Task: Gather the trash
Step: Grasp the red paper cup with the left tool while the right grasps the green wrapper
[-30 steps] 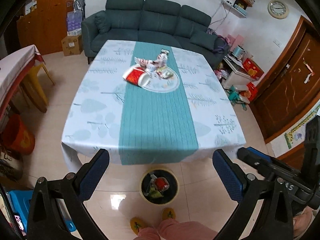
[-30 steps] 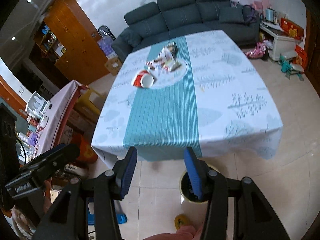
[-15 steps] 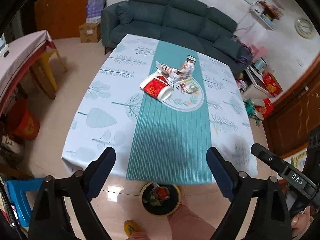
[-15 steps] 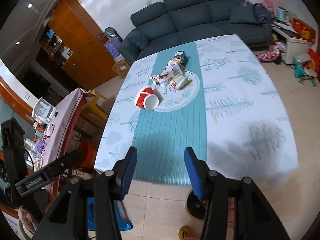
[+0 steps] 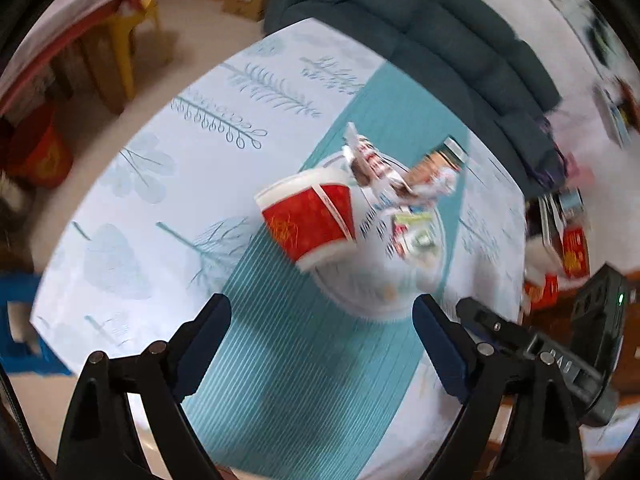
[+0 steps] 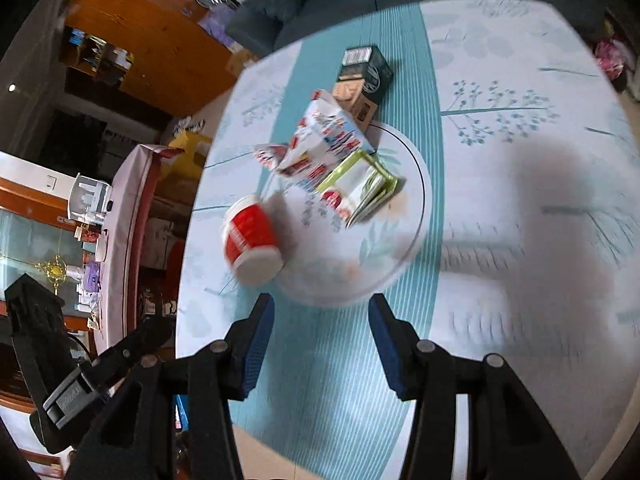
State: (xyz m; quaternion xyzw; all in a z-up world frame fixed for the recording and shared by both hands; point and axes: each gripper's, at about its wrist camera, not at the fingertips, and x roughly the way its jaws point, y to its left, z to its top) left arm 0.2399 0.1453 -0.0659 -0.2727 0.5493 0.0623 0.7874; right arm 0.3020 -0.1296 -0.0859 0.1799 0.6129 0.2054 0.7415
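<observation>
Both sets of fingers open, holding nothing: left gripper, right gripper. Could bump the tipped red cup and roll it off the surface. Might also squash it or drop wrappers.

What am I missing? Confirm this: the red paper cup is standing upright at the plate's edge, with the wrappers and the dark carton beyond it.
One thing is wrong: the red paper cup is not upright; it lies tipped on its side at the plate's edge, as the right wrist view shows. The wrappers and the dark carton do lie beyond it.
</observation>
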